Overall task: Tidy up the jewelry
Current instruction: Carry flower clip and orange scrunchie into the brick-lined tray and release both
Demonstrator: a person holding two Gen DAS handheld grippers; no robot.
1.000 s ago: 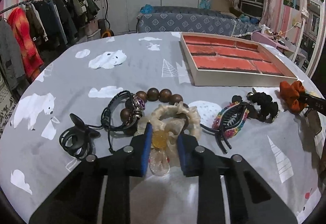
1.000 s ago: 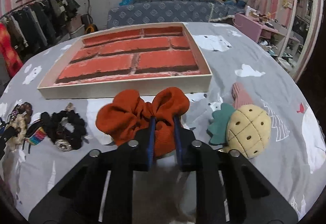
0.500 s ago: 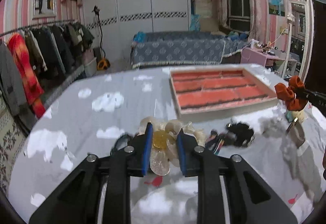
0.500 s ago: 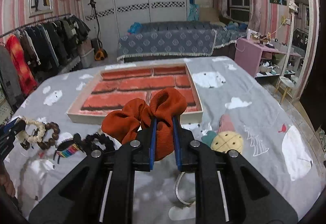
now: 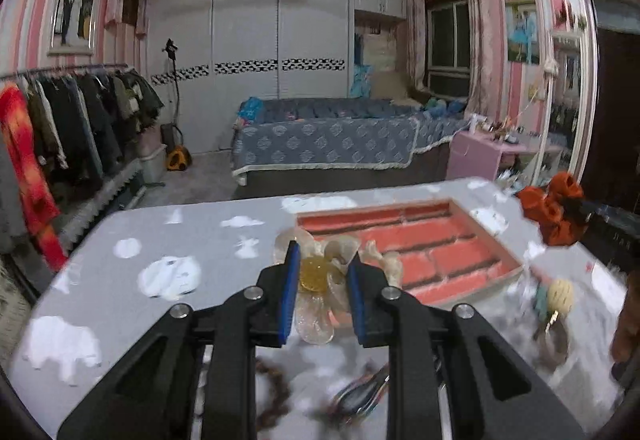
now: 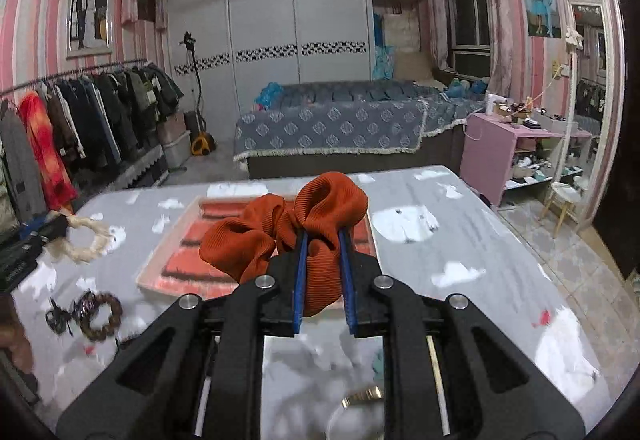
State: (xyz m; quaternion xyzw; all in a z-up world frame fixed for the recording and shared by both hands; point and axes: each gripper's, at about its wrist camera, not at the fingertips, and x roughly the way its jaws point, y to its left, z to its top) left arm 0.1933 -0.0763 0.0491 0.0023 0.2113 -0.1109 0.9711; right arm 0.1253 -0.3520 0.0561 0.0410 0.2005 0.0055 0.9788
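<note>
My left gripper point(image 5: 322, 276) is shut on a cream scrunchie with an amber bead point(image 5: 316, 272) and holds it up above the table, left of the tray. My right gripper point(image 6: 323, 268) is shut on an orange scrunchie point(image 6: 280, 232), lifted in front of the tray. The tray point(image 5: 508, 272) is a shallow cream box with a red brick-pattern floor point(image 6: 188, 260). The orange scrunchie also shows in the left wrist view point(image 5: 554, 211), and the cream one in the right wrist view point(image 6: 86, 240).
On the grey cloud-print tablecloth point(image 5: 168, 272) lie a brown bead bracelet point(image 6: 102, 316), a dark hair tie point(image 6: 58, 320), a colourful clip point(image 5: 356, 396) and a pineapple keyring point(image 5: 558, 294). A bed, clothes rack and pink desk stand behind the table.
Both grippers have risen from the table with their scrunchies. The views now look higher, over the tray toward the bed.
</note>
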